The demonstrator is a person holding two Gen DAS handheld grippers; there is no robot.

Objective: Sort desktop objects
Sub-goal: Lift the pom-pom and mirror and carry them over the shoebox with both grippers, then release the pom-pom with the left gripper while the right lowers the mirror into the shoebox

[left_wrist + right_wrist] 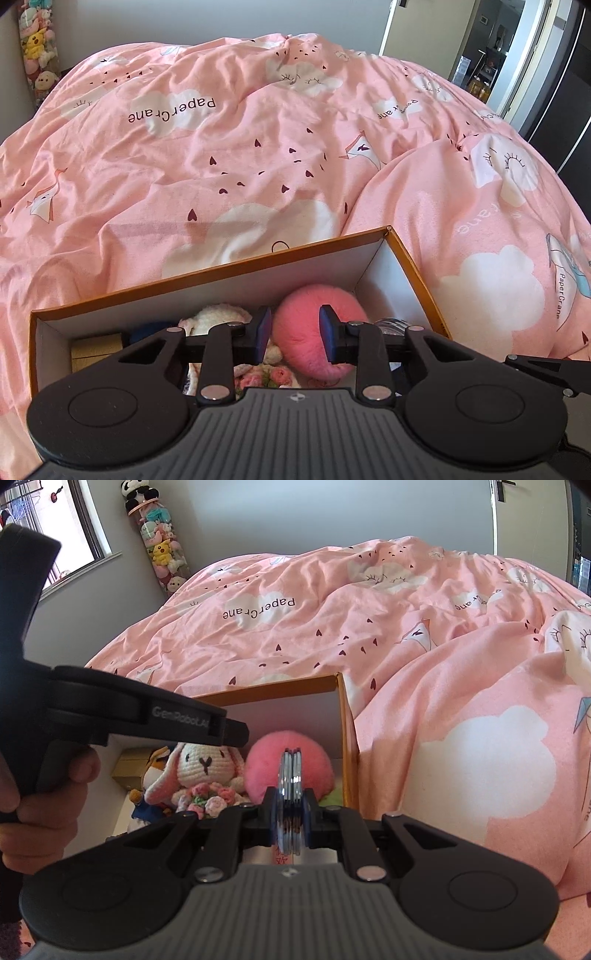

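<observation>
An orange-edged cardboard box [236,286] with white inner walls lies on the pink bed. It also shows in the right wrist view [347,734]. Inside are a pink fluffy ball [314,332] [269,760], a crocheted white bunny with flowers [203,771], a small plush figure [155,768] and a tan carton [96,350]. My left gripper [295,332] hangs open and empty over the box, just above the pink ball. My right gripper [291,812] is shut on a thin round silvery compact [290,786], held on edge above the box's right end.
The pink quilt [258,155] with cloud and heart prints covers the bed around the box and bulges high on the right [480,738]. A tall clear tube of plush toys [162,542] stands by the far wall. The left gripper's handle and the hand holding it [55,731] cross the right wrist view.
</observation>
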